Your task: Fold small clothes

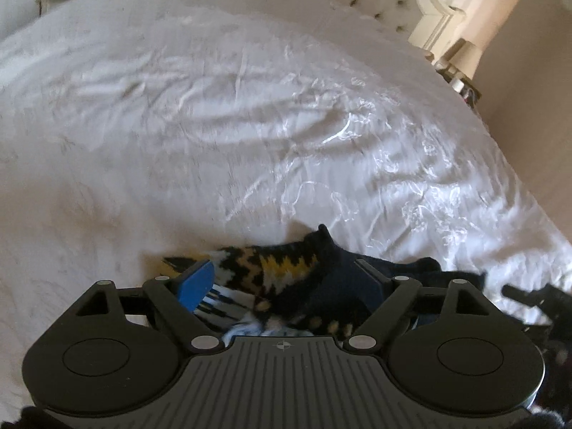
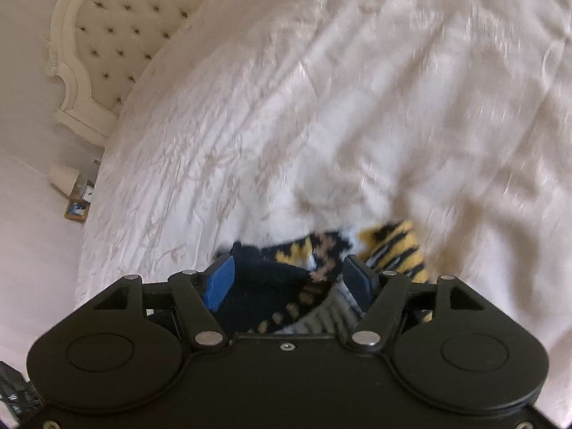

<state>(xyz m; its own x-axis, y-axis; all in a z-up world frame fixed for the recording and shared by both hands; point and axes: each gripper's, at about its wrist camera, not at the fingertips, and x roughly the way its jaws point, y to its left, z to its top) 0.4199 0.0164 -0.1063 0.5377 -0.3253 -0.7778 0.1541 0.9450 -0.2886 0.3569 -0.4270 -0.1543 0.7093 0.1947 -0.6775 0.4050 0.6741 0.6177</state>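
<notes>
Loosely bunched on the bedspread (image 1: 214, 107), the knit garment (image 1: 286, 268) — black, yellow, white zigzags — lies between both grippers' open jaws.

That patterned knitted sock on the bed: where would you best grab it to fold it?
Probably the dark cuff end of the sock, coming from above. It lies flat on the white bedspread, and the cuff's raised corner offers an edge that open jaws can close over.

Beyond the patterned black, yellow and white knitted garment (image 1: 286, 268), the wrinkled white bedspread (image 1: 214, 125) lies wide and bare for passage. A cream tufted headboard (image 2: 118, 25) bounds its far edge; a cluttered bedside stand (image 1: 461, 78) flanks one side.
</notes>
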